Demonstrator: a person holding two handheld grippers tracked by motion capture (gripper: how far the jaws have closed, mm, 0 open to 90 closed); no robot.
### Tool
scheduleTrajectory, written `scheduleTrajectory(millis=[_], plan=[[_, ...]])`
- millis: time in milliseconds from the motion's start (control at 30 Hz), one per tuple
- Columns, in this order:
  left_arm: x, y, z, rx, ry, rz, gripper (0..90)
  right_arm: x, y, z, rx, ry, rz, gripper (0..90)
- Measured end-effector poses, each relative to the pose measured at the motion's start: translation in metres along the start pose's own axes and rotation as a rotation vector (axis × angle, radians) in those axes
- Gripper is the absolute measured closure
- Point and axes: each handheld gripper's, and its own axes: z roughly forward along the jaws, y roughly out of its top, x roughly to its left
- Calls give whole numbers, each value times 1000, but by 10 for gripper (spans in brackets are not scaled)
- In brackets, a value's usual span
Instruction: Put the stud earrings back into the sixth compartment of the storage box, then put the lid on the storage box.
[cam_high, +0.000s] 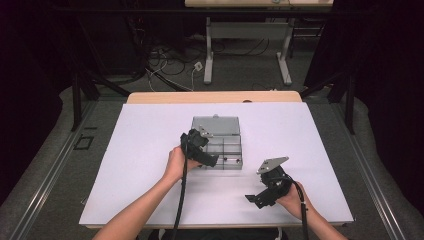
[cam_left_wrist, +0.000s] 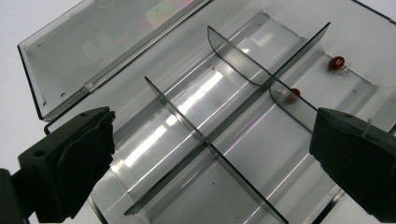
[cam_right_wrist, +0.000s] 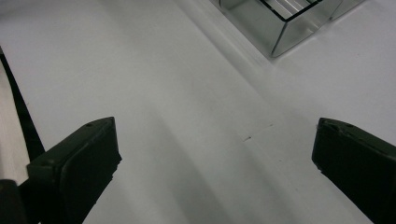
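Two black jaws of the left tool (cam_left_wrist: 205, 154) stand wide apart with nothing between the pads, hanging directly over the open compartments of a smoky clear plastic organizer box (cam_left_wrist: 219, 121). Just past the tool in the left gripper view runs the box's long centre divider (cam_left_wrist: 233, 112), slanting from lower left to upper right, crossed by shorter partitions that cut the tray into cells. Two small dark red beads lie toward the upper right: one bead (cam_left_wrist: 336, 62) sits in the far cell against the outer wall, the other bead (cam_left_wrist: 293, 93) rests just beside a curved partition, nearer the right jaw. The hinged lid (cam_left_wrist: 93, 46) is folded back flat on the far side. From the high view, the left tool (cam_high: 200, 150) sits right at the box (cam_high: 220, 137) on the white tabletop (cam_high: 150, 150), so it is plainly the nearer one; any reach for a bead would, I judge, go toward the box's right end. Well apart, the right tool (cam_high: 260, 197) rests low near the front edge, its jaws also spread wide and empty, with the box's corner (cam_right_wrist: 285, 28) off beyond them.
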Motion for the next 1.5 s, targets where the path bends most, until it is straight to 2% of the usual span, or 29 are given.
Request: scheduleTrajectory(millis=[400, 467, 567, 633, 700, 733, 900, 1167, 1367, 1400, 1500], plan=[[1, -3, 5, 20, 17, -5, 18, 0, 0, 0, 4, 7, -5, 7], [1, -4, 6, 20, 20, -1, 52, 0, 1, 0, 9, 8, -3, 7], [1, -5, 7, 23, 10, 4, 163, 0, 1, 1, 8, 9, -6, 7], [0, -6, 9, 30, -3, 9, 204, 1, 1, 1, 6, 17, -4, 7], [0, -8, 10, 40, 2, 13, 304, 1, 1, 1, 6, 14, -3, 7], [0, -8, 10, 49, 3, 17, 325, 1, 1, 1, 5, 2, -7, 7], [1, -10, 15, 61, -11, 10, 447, 1, 1, 2, 9, 9, -6, 7], [3, -12, 17, 39, -12, 7, 547, 1, 1, 2, 10, 12, -6, 7], [2, -12, 17, 38, -12, 9, 551, 1, 1, 2, 6, 13, -1, 7], [2, -12, 17, 38, -15, 7, 552, 0, 1, 2, 1, 11, -12, 7], [1, -12, 17, 36, -16, 8, 552, 0, 2, 1, -15, -16, -13, 8]])
